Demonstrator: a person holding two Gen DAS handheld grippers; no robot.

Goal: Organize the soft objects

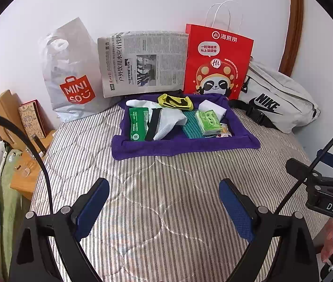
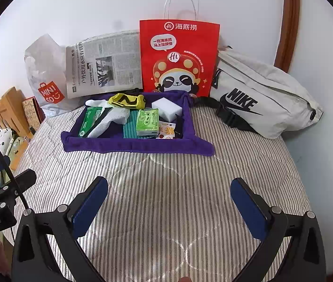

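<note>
A purple cloth tray (image 1: 185, 146) (image 2: 131, 144) lies on the striped bed and holds soft items: a white sock (image 1: 170, 123) (image 2: 110, 119), a yellow-black sock (image 1: 174, 101) (image 2: 126, 99), a green wipes pack (image 1: 138, 123) (image 2: 89, 122), a green tissue pack (image 1: 207, 119) (image 2: 146, 122), a teal cloth (image 1: 190, 127) (image 2: 130, 127) and a white sponge (image 1: 213, 108) (image 2: 166, 108). My left gripper (image 1: 164, 188) is open and empty, above the bed short of the tray. My right gripper (image 2: 168, 190) is open and empty, also short of the tray.
Behind the tray, against the wall, stand a MINISO plastic bag (image 1: 72, 75) (image 2: 46, 80), a newspaper (image 1: 143, 63) (image 2: 105, 63), a red paper bag (image 1: 218, 65) (image 2: 178, 56) and a white Nike waist bag (image 1: 277, 98) (image 2: 260, 98). A wooden headboard (image 1: 4, 103) and bedding are at the left.
</note>
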